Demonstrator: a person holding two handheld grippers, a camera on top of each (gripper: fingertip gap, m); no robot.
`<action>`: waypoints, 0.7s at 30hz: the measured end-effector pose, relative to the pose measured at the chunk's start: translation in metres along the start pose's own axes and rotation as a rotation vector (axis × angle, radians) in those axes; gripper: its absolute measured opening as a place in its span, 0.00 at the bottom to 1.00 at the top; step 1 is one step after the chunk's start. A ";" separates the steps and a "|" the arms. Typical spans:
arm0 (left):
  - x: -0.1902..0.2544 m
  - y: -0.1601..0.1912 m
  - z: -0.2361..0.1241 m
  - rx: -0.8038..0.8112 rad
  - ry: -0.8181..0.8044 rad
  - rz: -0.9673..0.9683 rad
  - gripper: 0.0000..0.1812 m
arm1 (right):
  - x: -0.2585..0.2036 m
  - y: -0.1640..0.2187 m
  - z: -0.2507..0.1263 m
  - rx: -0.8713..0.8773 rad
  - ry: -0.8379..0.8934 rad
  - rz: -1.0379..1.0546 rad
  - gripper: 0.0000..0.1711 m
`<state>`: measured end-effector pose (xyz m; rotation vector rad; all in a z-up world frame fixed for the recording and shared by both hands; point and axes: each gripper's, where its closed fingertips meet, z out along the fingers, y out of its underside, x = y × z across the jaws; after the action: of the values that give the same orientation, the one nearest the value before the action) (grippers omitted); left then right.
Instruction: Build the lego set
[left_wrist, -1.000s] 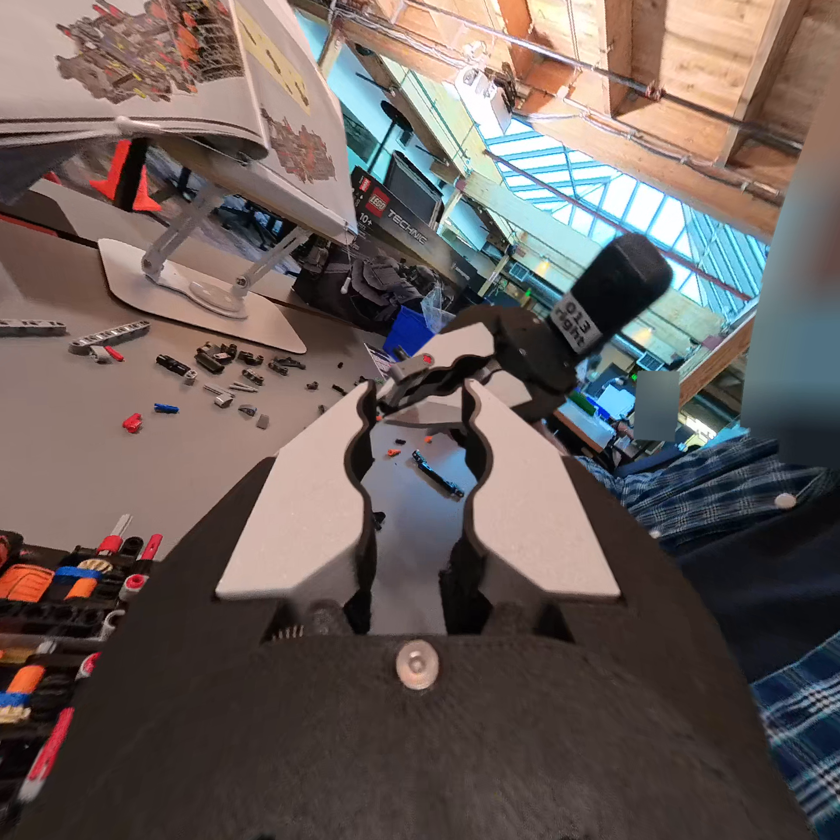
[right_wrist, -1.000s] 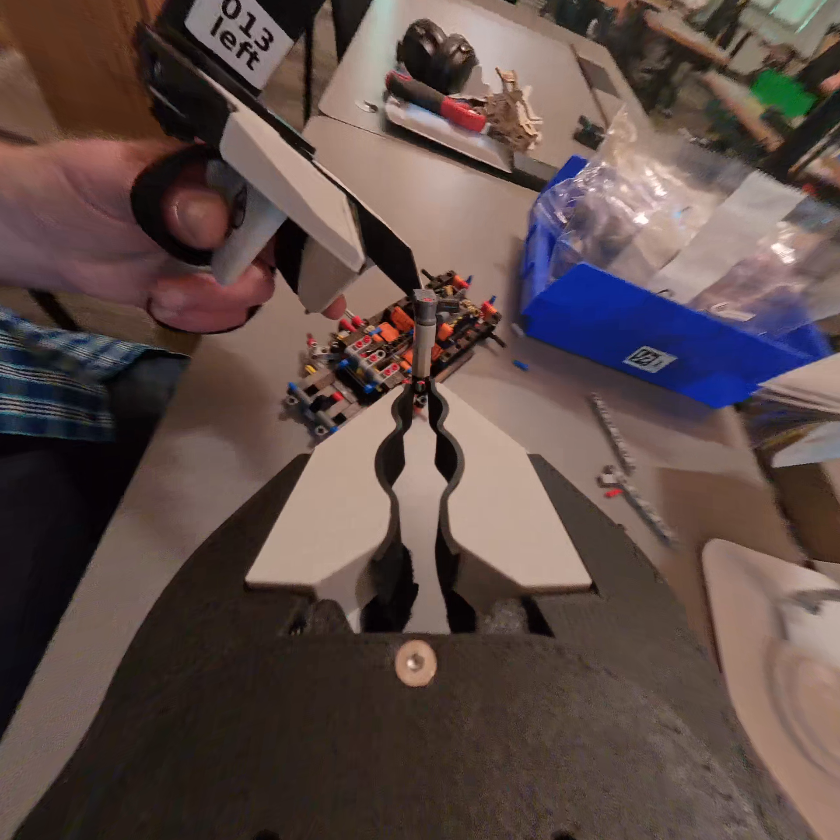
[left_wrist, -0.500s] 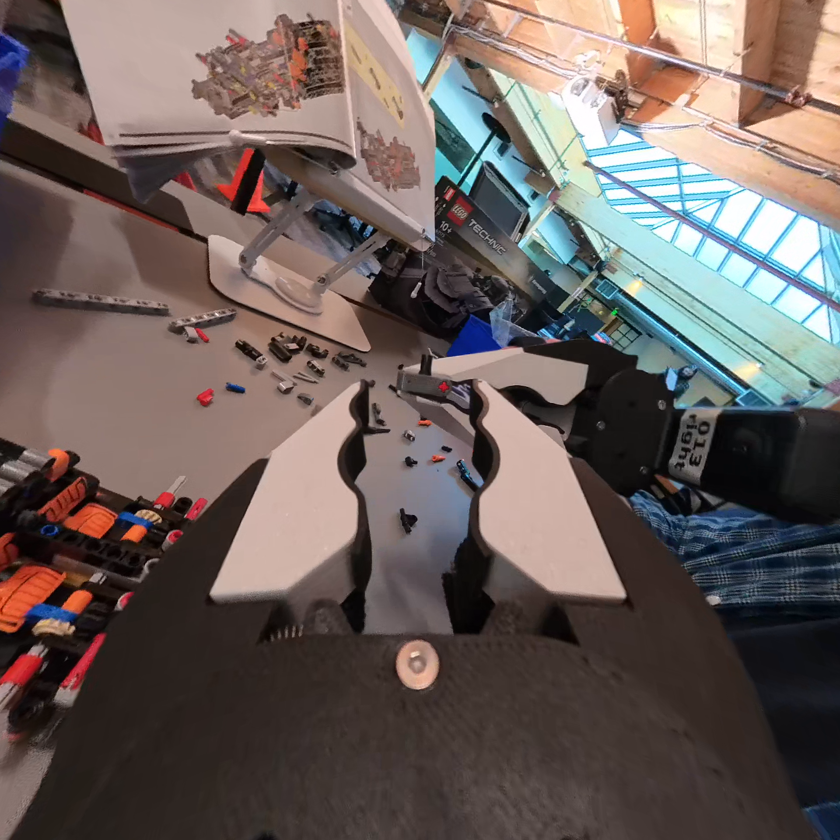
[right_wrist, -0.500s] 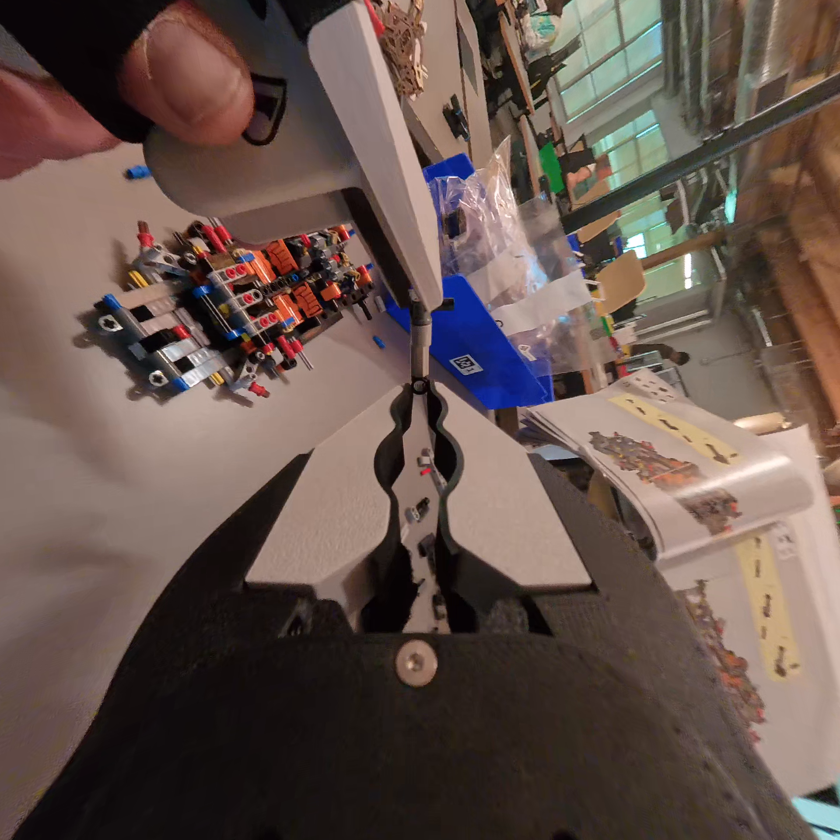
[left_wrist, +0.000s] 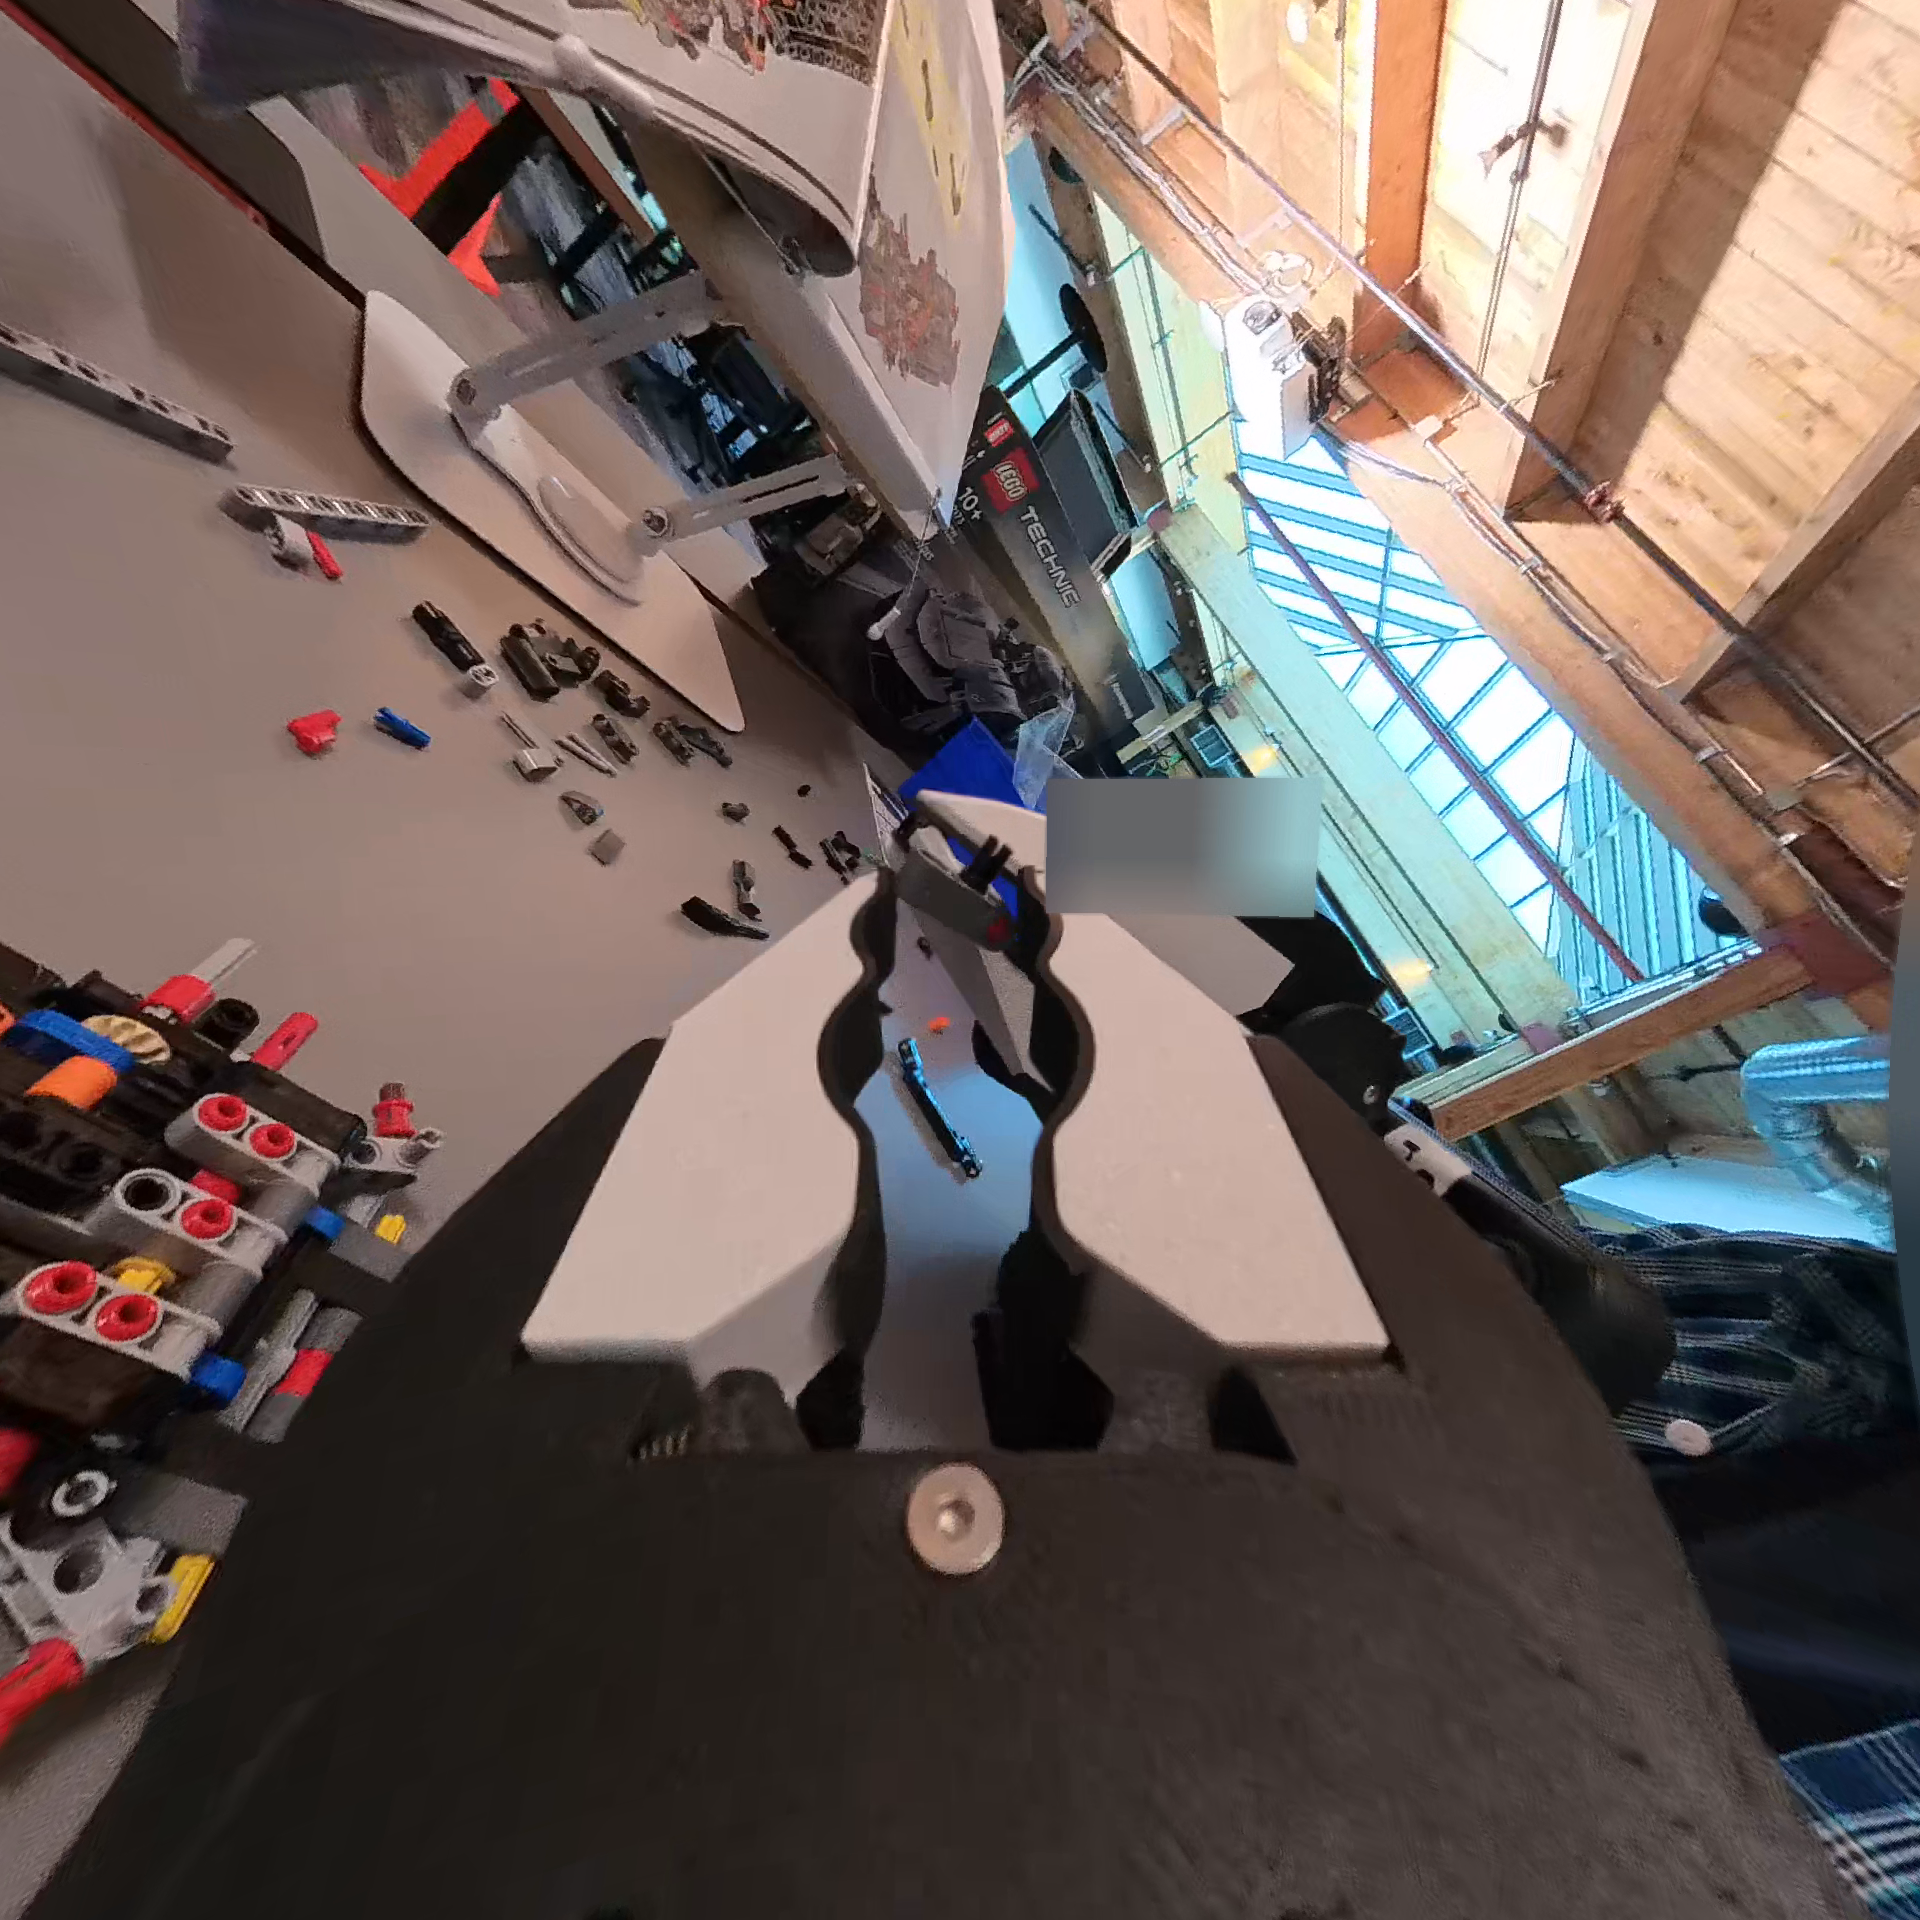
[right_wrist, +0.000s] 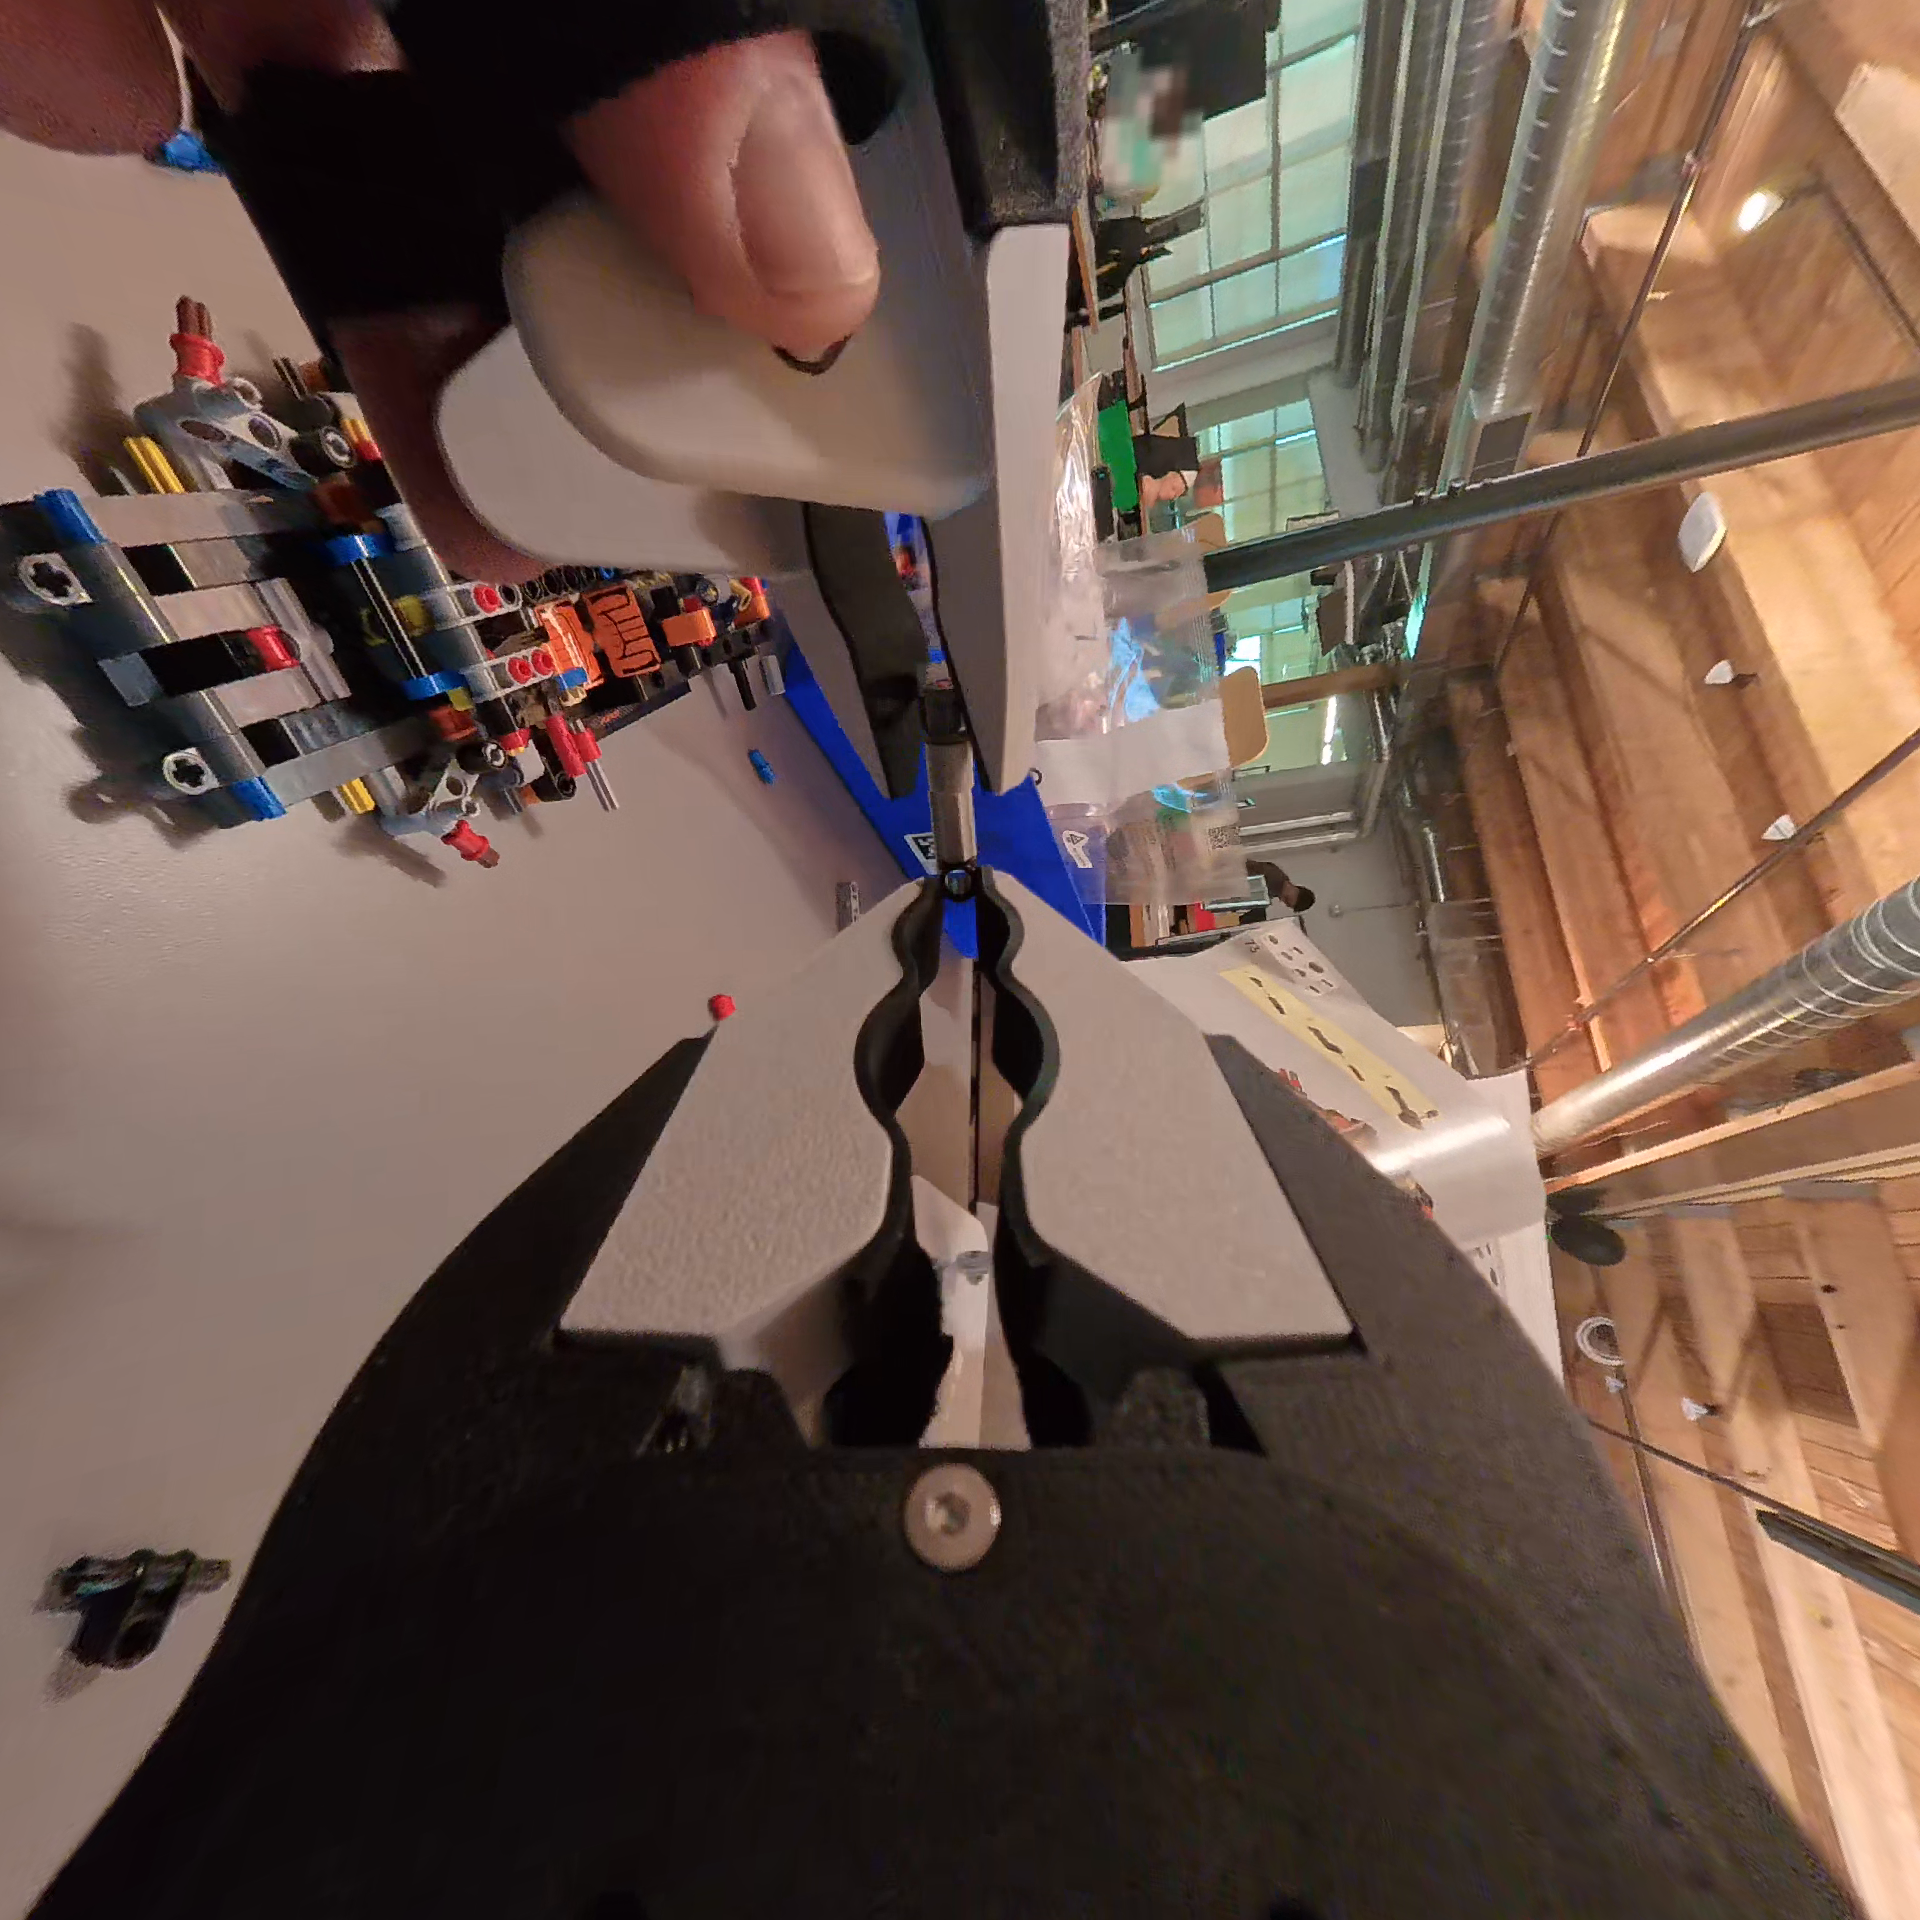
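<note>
Lego chassis (right_wrist: 343, 665) lies half hidden behind hand (right_wrist: 582, 208) holding left tongs (left_wrist: 961, 904).

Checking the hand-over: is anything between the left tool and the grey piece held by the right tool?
Nothing visible does. The grey piece, pinched at one end by the right tool, sits right between the open fingertips of the left tool.
</note>
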<state>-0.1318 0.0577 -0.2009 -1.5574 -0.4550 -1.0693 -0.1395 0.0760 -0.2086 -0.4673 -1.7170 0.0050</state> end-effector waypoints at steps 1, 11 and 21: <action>-0.001 0.001 0.000 -0.005 0.000 -0.001 0.12 | -0.001 0.000 0.000 0.008 -0.006 0.007 0.03; 0.010 0.011 0.001 -0.191 0.014 0.298 0.11 | -0.019 -0.002 -0.018 0.147 -0.494 0.412 0.12; 0.020 0.050 0.000 -0.620 0.063 0.824 0.10 | -0.019 -0.007 -0.051 0.398 -1.177 0.799 0.12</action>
<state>-0.0831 0.0379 -0.2127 -1.9644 0.5964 -0.6105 -0.0917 0.0508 -0.2138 -0.9123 -2.4159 1.4085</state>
